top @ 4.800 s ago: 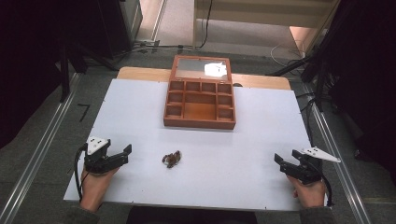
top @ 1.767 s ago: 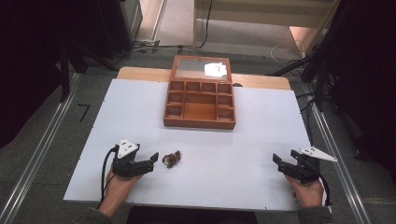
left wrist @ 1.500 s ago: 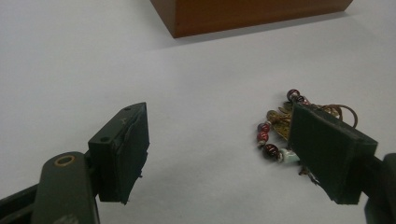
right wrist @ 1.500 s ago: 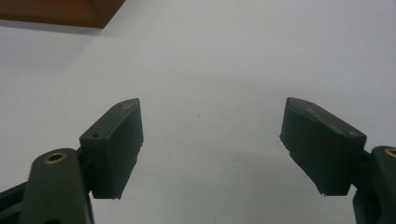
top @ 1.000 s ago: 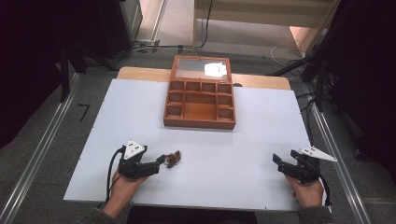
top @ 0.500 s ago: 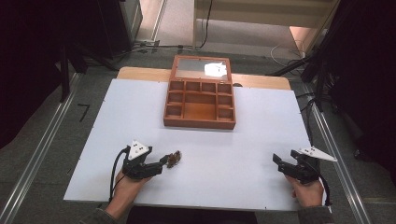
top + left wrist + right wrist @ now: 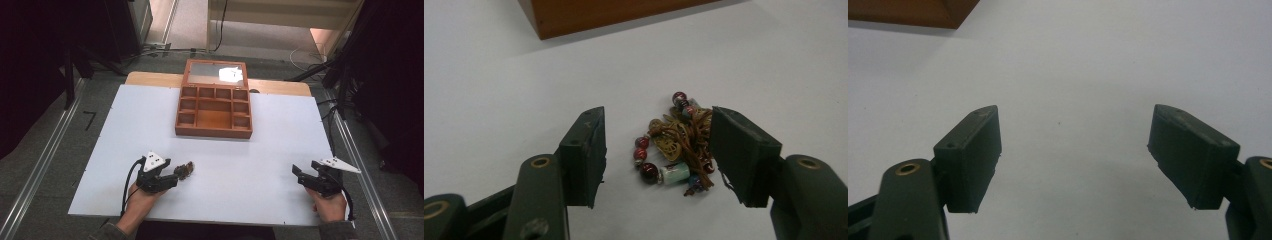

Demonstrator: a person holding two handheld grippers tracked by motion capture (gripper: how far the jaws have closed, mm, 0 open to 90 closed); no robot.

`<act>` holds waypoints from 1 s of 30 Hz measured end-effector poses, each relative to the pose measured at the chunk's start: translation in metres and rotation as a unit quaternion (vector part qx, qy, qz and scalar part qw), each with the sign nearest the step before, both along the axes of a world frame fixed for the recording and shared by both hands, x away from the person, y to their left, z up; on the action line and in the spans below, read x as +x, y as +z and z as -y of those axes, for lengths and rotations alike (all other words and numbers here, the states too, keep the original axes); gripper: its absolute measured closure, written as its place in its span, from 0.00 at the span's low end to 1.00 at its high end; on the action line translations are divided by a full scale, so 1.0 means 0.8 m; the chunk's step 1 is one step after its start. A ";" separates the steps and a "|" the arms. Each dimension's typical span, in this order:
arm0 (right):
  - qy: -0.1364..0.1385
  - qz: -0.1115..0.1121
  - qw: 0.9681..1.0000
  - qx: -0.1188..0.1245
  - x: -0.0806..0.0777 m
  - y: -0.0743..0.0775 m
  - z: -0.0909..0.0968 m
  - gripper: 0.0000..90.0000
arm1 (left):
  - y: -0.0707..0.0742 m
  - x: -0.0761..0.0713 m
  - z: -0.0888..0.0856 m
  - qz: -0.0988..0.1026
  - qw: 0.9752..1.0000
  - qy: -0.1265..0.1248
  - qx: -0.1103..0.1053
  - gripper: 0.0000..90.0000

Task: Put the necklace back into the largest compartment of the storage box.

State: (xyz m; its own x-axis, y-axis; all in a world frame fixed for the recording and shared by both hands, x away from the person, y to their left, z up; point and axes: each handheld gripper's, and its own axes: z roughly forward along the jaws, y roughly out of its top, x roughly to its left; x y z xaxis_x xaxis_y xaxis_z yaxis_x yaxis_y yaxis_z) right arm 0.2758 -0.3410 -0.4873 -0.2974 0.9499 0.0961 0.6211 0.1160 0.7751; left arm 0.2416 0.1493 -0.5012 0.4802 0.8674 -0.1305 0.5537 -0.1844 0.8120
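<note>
A small beaded bracelet (image 7: 185,169) with red beads, brown cord and brass charms lies bunched on the white table (image 7: 250,165), near its front left. My left gripper (image 7: 173,175) lies low on the table with the bracelet (image 7: 674,145) between its jaws. The jaws have just been closing. In the left gripper view the right pad (image 7: 739,150) is at the cords, while the left pad (image 7: 586,150) stands a little apart from the beads. My right gripper (image 7: 298,175) rests at the front right, open, with bare table between its jaws (image 7: 1075,120).
An open wooden box (image 7: 214,131) with several small compartments and a glass lid laid back stands at the table's far middle. Its corner shows in the left gripper view (image 7: 599,12) and the right gripper view (image 7: 913,12). Dark floor and metal rails flank the table.
The left gripper has slid rightward from the table's left side up to the bracelet, and its jaws now straddle it more narrowly. The right gripper has kept still.
</note>
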 end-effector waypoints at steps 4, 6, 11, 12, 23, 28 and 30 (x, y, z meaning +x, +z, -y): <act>0.000 0.000 1.000 0.000 0.000 0.000 0.000 0.22 | -0.002 0.002 0.004 -0.002 1.000 -0.002 0.003 0.48; 0.001 0.000 1.000 -0.001 0.000 0.000 0.000 0.22 | -0.002 0.003 0.005 -0.002 1.000 -0.005 0.005 0.51; 0.000 0.000 1.000 -0.001 0.000 0.000 0.000 0.22 | -0.003 0.004 0.008 -0.004 1.000 -0.017 0.000 0.59; 0.000 0.000 1.000 -0.001 0.000 0.000 0.000 0.22 | -0.003 0.004 0.009 -0.005 1.000 -0.019 -0.001 0.60; -0.002 -0.002 1.000 0.000 0.000 -0.001 0.000 0.22 | -0.007 0.008 0.016 -0.013 0.999 -0.039 -0.004 0.81; -0.002 -0.002 1.000 0.001 0.001 -0.001 0.000 0.22 | -0.008 0.009 0.018 -0.018 0.999 -0.048 -0.001 0.93; -0.002 -0.003 1.000 0.001 0.000 -0.001 0.000 0.22 | -0.007 0.010 0.017 -0.020 0.999 -0.048 -0.006 0.95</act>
State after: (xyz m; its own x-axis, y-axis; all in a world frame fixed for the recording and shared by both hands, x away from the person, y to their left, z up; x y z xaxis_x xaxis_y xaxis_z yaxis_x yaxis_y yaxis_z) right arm 0.2761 -0.3411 -0.4878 -0.2929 0.9509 0.1002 0.6258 0.1114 0.7720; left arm 0.2494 0.1358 -0.5071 0.5546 0.8164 -0.1609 0.5660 -0.2284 0.7921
